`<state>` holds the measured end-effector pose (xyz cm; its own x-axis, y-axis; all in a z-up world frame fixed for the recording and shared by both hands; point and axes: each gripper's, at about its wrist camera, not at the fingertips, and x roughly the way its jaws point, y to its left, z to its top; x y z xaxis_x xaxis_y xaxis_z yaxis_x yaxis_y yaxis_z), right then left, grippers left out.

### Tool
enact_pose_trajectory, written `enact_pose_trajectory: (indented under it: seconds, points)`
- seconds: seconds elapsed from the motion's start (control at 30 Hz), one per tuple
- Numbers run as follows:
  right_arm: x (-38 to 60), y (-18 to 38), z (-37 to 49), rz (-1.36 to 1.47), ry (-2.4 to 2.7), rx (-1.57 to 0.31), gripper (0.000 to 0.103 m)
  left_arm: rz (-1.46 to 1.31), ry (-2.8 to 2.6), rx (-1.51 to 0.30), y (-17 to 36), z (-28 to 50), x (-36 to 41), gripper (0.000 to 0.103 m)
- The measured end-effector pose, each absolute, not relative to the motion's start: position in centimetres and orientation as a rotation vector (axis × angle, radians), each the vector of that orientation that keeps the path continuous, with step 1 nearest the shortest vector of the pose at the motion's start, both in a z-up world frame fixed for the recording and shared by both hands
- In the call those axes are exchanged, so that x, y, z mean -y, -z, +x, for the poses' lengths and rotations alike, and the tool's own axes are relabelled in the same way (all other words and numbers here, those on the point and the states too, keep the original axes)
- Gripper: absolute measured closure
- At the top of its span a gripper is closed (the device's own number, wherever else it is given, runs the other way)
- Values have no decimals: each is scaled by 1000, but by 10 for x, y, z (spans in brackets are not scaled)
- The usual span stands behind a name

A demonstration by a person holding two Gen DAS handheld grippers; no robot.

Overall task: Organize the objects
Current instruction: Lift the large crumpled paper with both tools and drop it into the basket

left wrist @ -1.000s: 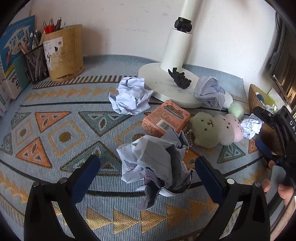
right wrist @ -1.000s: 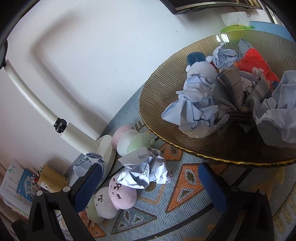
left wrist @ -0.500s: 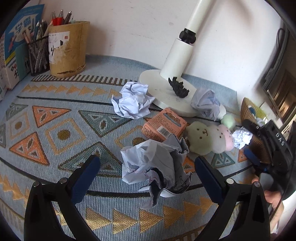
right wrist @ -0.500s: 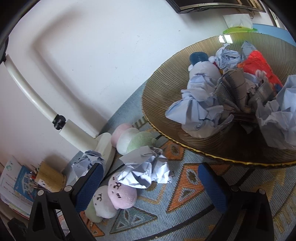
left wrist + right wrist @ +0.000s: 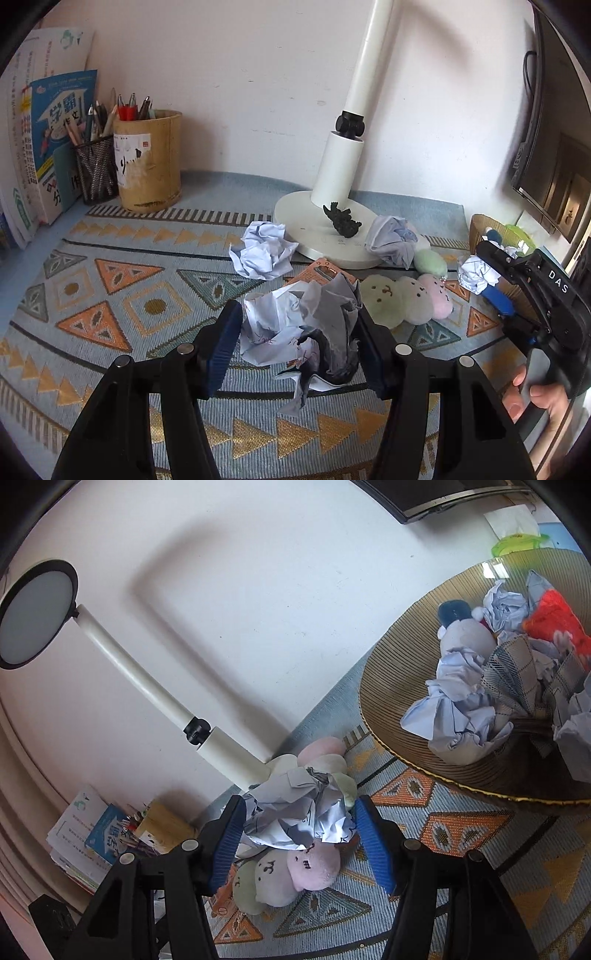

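My left gripper [image 5: 299,339] is shut on a crumpled paper ball with dark print [image 5: 306,328], held just above the patterned mat [image 5: 110,295]. My right gripper [image 5: 299,830] is shut on a smaller crumpled paper ball [image 5: 299,812], lifted over the plush toys [image 5: 291,871]; it shows in the left wrist view [image 5: 491,284] too. A woven basket [image 5: 406,746] at the right holds several paper balls, a chequered cloth and soft toys.
A white lamp base [image 5: 325,236] with a black figurine [image 5: 341,221] stands at the back. Two loose paper balls [image 5: 262,251] [image 5: 391,240], an orange box [image 5: 321,271], a pastel plush row [image 5: 406,302], pen holders [image 5: 147,158] and books [image 5: 40,155] lie around.
Both grippers have closed on their paper balls. The right one has lifted its ball off the mat; the left camera has dropped lower and nearer to its ball.
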<state>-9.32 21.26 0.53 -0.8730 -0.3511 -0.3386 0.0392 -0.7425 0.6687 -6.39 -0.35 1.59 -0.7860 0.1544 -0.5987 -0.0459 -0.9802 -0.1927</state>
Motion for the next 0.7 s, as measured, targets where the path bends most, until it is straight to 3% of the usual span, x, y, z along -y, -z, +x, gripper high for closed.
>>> enact_pose_trajectory:
  seconds: [0.7]
  points:
    - [-214,-7,-90,637,2658,1002,43,-1013,-2887,335,-13,-66,15,46]
